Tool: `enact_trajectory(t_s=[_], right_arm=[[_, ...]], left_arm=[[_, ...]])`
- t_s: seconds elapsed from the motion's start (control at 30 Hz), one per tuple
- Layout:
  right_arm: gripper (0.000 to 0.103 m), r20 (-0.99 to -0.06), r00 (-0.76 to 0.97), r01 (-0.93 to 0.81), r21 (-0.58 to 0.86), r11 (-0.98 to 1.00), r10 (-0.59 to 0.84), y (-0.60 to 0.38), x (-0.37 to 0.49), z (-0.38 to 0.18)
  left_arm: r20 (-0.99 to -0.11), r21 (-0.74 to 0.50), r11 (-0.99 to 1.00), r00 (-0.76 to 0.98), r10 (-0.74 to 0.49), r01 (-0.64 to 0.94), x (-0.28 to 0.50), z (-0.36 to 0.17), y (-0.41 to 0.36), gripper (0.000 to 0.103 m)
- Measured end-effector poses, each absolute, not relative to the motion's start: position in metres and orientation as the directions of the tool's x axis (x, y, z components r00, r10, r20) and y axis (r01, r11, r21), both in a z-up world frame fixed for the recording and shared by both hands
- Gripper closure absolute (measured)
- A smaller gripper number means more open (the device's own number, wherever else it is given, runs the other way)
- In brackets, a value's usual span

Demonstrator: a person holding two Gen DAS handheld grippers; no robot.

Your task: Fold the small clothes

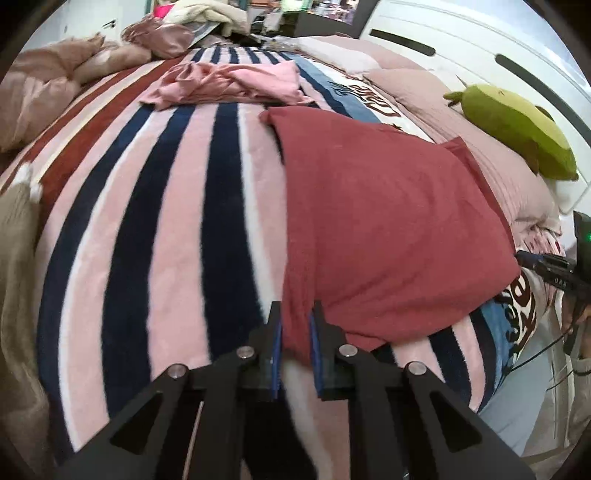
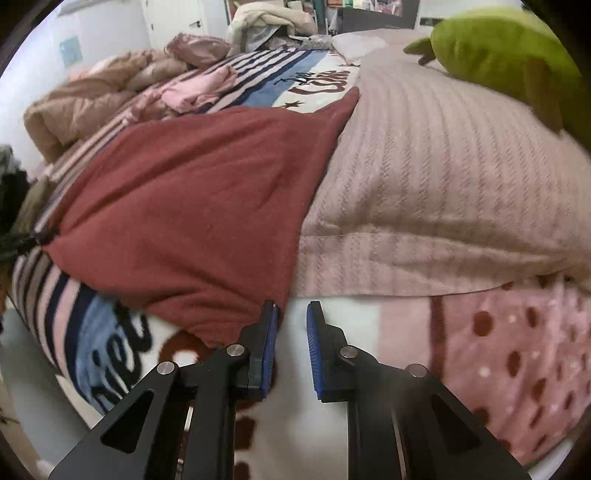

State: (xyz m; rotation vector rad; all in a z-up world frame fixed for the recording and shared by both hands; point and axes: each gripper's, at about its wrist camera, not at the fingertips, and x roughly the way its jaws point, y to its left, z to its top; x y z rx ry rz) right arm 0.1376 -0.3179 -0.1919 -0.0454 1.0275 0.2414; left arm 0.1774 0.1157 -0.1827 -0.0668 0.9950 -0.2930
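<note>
On the striped blanket [image 1: 177, 229], beside the pillow [image 2: 443, 192], the red garment [image 1: 388, 229] lies flat, left tongs [image 1: 295, 325] pinching its near corner, right tongs [image 2: 291, 314] narrow beside the other, empty, ready for folding.

Ahead of the jaws we see a bed [image 1: 155, 206] under a striped blanket [image 1: 221, 192] in pink, navy, white and dark red. Beyond them to the right lie a ribbed pink pillow [image 2: 443, 166] and a green plush toy [image 1: 517, 125]. Far ahead and left sits a bunched tan duvet [image 2: 81, 107]. A white wall [image 2: 33, 62] and white door [image 2: 177, 18] stand behind it.
</note>
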Motion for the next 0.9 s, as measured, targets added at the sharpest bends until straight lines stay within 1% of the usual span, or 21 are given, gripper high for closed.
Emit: enact_trajectory(t_s=[0.03,0.1,0.13,0.2,0.27,0.33,0.4,0.43,0.47,0.57,0.73,0.8,0.83,0.9], right_arm=[[0.094,-0.858,0.502,-0.215,0.004,0.977,0.114,-0.315,0.135,-0.189],[0.093,-0.854,0.518,-0.2,-0.063,0.978,0.051,-0.316,0.128,-0.183],[0.092,-0.847,0.53,-0.187,-0.065,0.98,0.045,-0.319,0.124,-0.177],[0.091,-0.821,0.557,-0.196,0.016,0.981,0.125,-0.321,0.115,-0.163],[0.091,-0.777,0.586,-0.241,0.103,0.965,0.23,-0.312,0.111,-0.146],[0.091,-0.719,0.617,-0.304,0.156,0.94,0.319,-0.291,0.109,-0.132],[0.096,-0.672,0.638,-0.351,0.182,0.918,0.377,-0.271,0.11,-0.126],[0.096,-0.65,0.644,-0.376,0.191,0.907,0.404,-0.258,0.11,-0.125],[0.096,-0.636,0.64,-0.398,0.205,0.894,0.431,-0.243,0.115,-0.125],[0.096,-0.619,0.589,-0.455,0.277,0.846,0.52,-0.208,0.126,-0.136],[0.096,-0.685,0.492,-0.482,0.299,0.824,0.537,-0.167,0.14,-0.171],[0.097,-0.717,0.468,-0.465,0.297,0.834,0.517,-0.164,0.141,-0.186],[0.1,-0.731,0.458,-0.46,0.292,0.839,0.505,-0.163,0.142,-0.194],[0.1,-0.733,0.464,-0.452,0.286,0.845,0.497,-0.163,0.139,-0.201]], left_arm=[[-0.816,-0.187,0.96,0.511,-0.269,0.207,0.176,-0.182,0.117,0.087],[-0.814,-0.186,0.966,0.523,-0.253,0.178,0.169,-0.178,0.121,0.074],[-0.811,-0.19,0.967,0.528,-0.251,0.169,0.165,-0.174,0.123,0.069],[-0.783,-0.227,0.96,0.557,-0.278,0.161,0.152,-0.163,0.129,0.044],[-0.739,-0.303,0.937,0.579,-0.345,0.171,0.14,-0.154,0.133,0.034],[-0.696,-0.4,0.898,0.577,-0.427,0.183,0.131,-0.15,0.131,0.032],[-0.656,-0.482,0.858,0.578,-0.486,0.175,0.126,-0.152,0.128,0.032],[-0.642,-0.512,0.842,0.575,-0.507,0.171,0.125,-0.154,0.126,0.032],[-0.626,-0.555,0.816,0.564,-0.539,0.163,0.125,-0.161,0.121,0.032],[-0.607,-0.628,0.766,0.529,-0.593,0.137,0.13,-0.179,0.107,0.032],[-0.564,-0.698,0.711,0.544,-0.621,0.088,0.14,-0.2,0.102,0.032],[-0.535,-0.717,0.694,0.584,-0.611,0.07,0.147,-0.202,0.105,0.032],[-0.523,-0.721,0.69,0.605,-0.6,0.062,0.15,-0.202,0.106,0.032],[-0.518,-0.705,0.708,0.649,-0.557,0.044,0.161,-0.201,0.104,0.032]])
